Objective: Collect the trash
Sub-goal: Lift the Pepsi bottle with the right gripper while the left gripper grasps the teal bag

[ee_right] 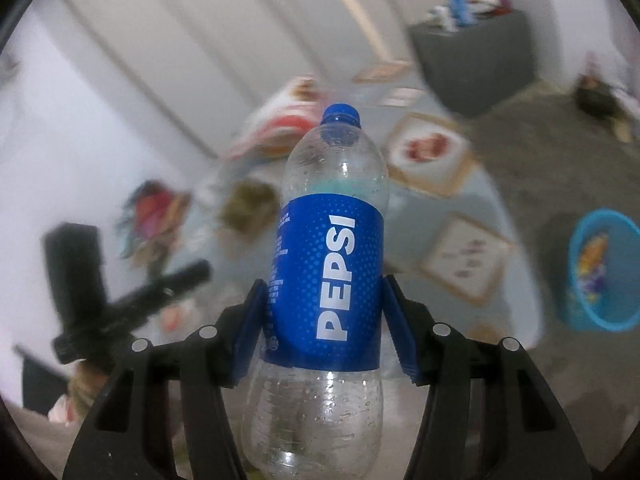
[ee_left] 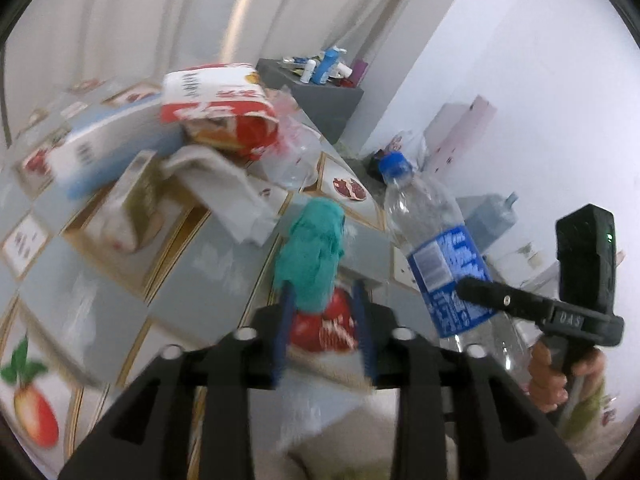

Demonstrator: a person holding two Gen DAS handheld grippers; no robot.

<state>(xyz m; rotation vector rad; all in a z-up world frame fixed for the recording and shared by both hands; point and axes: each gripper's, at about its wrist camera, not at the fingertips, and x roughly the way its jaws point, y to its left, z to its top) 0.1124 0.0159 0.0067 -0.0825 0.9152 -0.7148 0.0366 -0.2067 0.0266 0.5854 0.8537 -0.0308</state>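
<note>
My left gripper (ee_left: 324, 294) is shut on a crumpled teal wad (ee_left: 314, 258) and holds it above the tiled table (ee_left: 100, 300). My right gripper (ee_right: 326, 300) is shut on an empty clear Pepsi bottle (ee_right: 334, 264) with a blue cap, held upright by its blue label. The same bottle (ee_left: 444, 256) and right gripper (ee_left: 476, 290) show at the right of the left wrist view. More trash lies on the table: a red and white snack bag (ee_left: 220, 112), a clear plastic bag (ee_left: 294, 152), a white cloth (ee_left: 228, 188) and a blue and white box (ee_left: 104, 144).
A blue basket (ee_right: 604, 268) holding colourful wrappers stands on the floor at the right. A dark grey cabinet (ee_left: 320, 96) with bottles on top stands behind the table, near white curtains. The left gripper (ee_right: 120, 300) shows at the left of the right wrist view.
</note>
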